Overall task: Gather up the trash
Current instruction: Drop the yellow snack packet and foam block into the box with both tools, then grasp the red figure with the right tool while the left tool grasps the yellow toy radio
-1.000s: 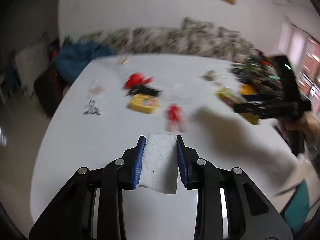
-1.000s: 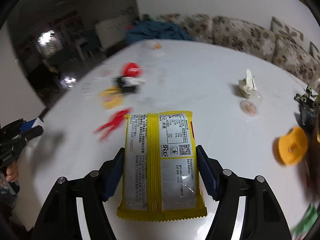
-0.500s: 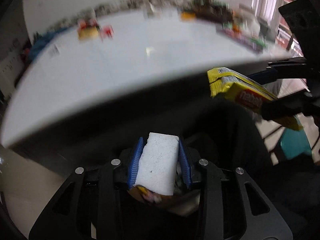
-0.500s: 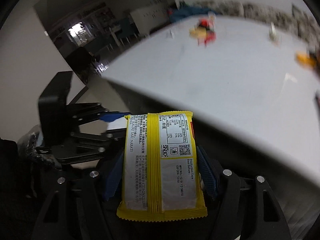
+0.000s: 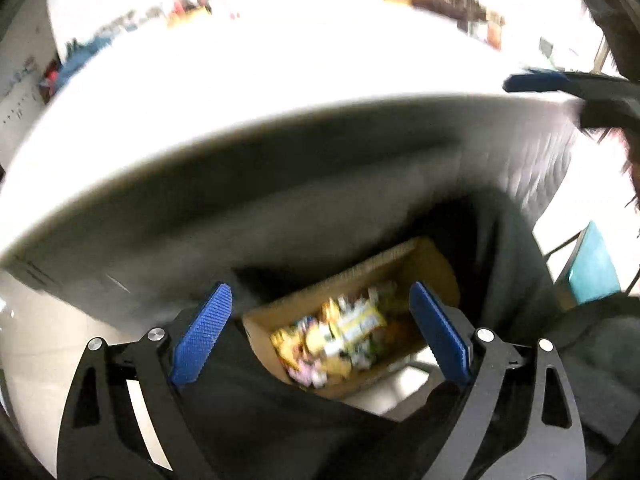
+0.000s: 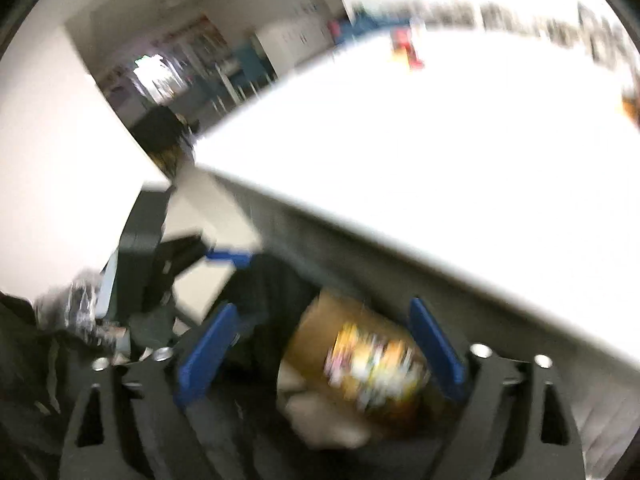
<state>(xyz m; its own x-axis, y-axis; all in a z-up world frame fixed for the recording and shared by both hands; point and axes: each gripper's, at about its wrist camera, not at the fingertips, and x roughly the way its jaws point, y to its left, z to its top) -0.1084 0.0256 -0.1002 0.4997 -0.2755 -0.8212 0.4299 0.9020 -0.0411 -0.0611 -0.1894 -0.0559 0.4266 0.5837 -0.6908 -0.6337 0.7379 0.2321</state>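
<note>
- the cardboard box looks like plain brown card, matt, with a corrugated edge at its rim;
- the wrappers inside it look like glossy foil or plastic, though blurred;
- the left gripper has matt black plastic arms, blue pads with a fine knurled texture, and small shiny metal screws;
- the table top is smooth and white.
</note>
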